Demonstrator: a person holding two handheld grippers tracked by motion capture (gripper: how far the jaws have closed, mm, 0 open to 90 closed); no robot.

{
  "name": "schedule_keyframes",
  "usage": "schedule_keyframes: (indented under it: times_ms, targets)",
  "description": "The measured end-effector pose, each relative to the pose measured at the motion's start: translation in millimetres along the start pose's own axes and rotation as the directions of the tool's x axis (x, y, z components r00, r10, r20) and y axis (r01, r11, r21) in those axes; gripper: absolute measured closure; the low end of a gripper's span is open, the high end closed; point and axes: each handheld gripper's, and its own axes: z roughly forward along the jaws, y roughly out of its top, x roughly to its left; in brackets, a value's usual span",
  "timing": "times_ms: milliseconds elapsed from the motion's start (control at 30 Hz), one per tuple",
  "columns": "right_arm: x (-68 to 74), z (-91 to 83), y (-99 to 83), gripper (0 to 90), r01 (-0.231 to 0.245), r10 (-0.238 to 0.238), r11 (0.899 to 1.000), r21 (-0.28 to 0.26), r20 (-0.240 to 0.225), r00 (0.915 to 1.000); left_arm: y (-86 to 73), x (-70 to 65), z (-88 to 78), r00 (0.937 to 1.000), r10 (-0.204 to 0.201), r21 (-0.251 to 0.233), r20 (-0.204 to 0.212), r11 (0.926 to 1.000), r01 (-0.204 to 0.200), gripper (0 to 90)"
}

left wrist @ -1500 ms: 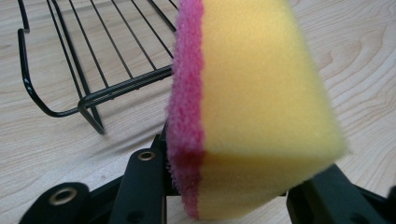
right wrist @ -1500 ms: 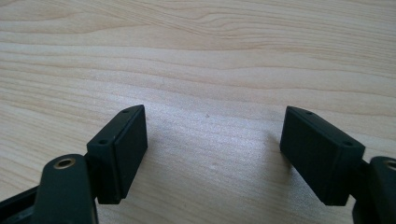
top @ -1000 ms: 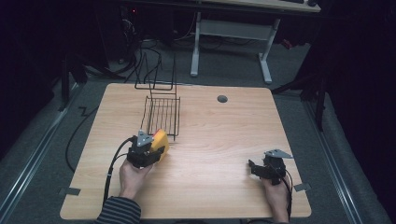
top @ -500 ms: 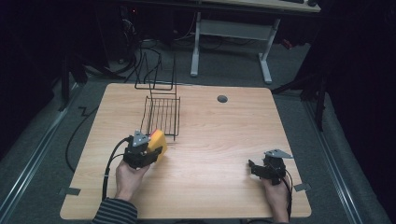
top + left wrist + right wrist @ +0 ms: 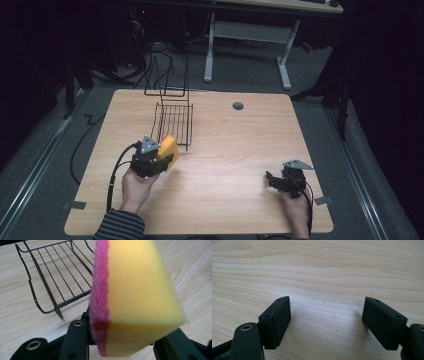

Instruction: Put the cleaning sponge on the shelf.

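A sponge (image 5: 140, 302), yellow with a pink scouring face, is clamped between the jaws of the left gripper (image 5: 159, 159) and held just off the near end of the wire rack (image 5: 174, 122). Compared with a second ago, the sponge has barely been moved: it is seen a touch closer to the rack's front edge, but it has not been carried over the wires. The placing is therefore judged as only begun, with a short forward carry and a release remaining. The right gripper (image 5: 280, 181) is rested on the table (image 5: 240, 145) well apart, unmoved, its jaws spread wide over bare wood with nothing between them.
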Motion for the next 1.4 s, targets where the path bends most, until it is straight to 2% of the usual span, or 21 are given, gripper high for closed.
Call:
schedule_keyframes:
  times_ms: [500,800,1133,1400]
  targets:
    - [0.1,-0.1,0.0,23.3,-0.001,0.001,1.000,0.001,0.000,1.0000,14.1,6.8,-2.5,1.0000,-0.004,-0.007,0.009,1.0000,0.004,61.2]
    - [0.2,-0.1,0.0,23.3,-0.002,0.002,1.000,0.001,0.000,1.0000,24.9,12.0,0.9,1.0000,0.006,-0.009,-0.007,0.9999,-0.006,61.2]
    - [0.1,-0.1,-0.1,23.3,0.000,0.000,1.000,0.001,-0.001,1.0000,31.9,20.8,11.4,0.9994,-0.004,-0.002,-0.033,1.0000,0.004,61.2]
    - [0.1,-0.1,-0.1,23.3,0.000,0.000,1.000,0.001,0.000,1.0000,40.0,25.0,19.8,0.9981,0.004,0.000,-0.061,1.0000,-0.004,61.2]
